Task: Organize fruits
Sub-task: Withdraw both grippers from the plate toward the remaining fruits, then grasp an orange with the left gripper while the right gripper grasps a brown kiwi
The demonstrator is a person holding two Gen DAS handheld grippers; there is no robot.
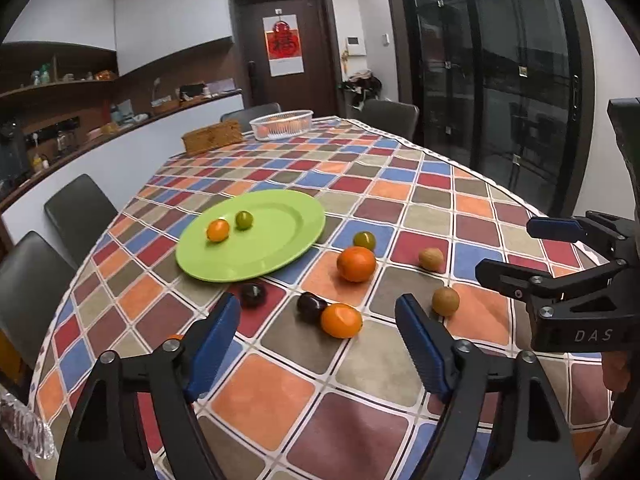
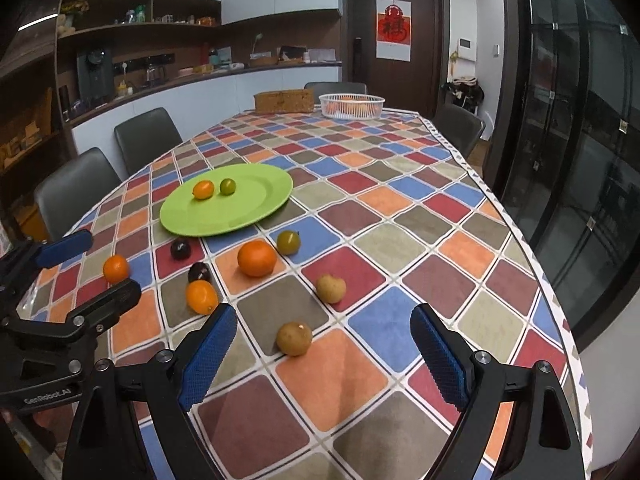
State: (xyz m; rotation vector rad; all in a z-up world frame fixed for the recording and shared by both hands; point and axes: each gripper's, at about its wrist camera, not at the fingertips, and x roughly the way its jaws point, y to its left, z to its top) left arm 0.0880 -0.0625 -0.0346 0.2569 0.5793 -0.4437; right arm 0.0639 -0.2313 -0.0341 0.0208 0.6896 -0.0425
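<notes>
Both claws hover low over the checked tablecloth (image 2: 372, 328), fingers spread wide and holding nothing: the left gripper (image 1: 318, 344) faces a small orange (image 1: 341, 320) that touches a dark plum (image 1: 310, 306), and the right gripper (image 2: 324, 350) faces a brown fruit (image 2: 295, 338). Beyond lie a second brown fruit (image 2: 331, 288), a big orange (image 2: 257, 258), a green fruit (image 2: 289, 242), another plum (image 2: 180, 249) and an orange (image 2: 116, 268) off to the left. Farther back, the green plate (image 2: 256, 208) carries one orange fruit (image 2: 203, 189) and one green one (image 2: 227, 186). At the far end stand a white basket (image 2: 352, 105) and a wicker box (image 2: 284, 101).
</notes>
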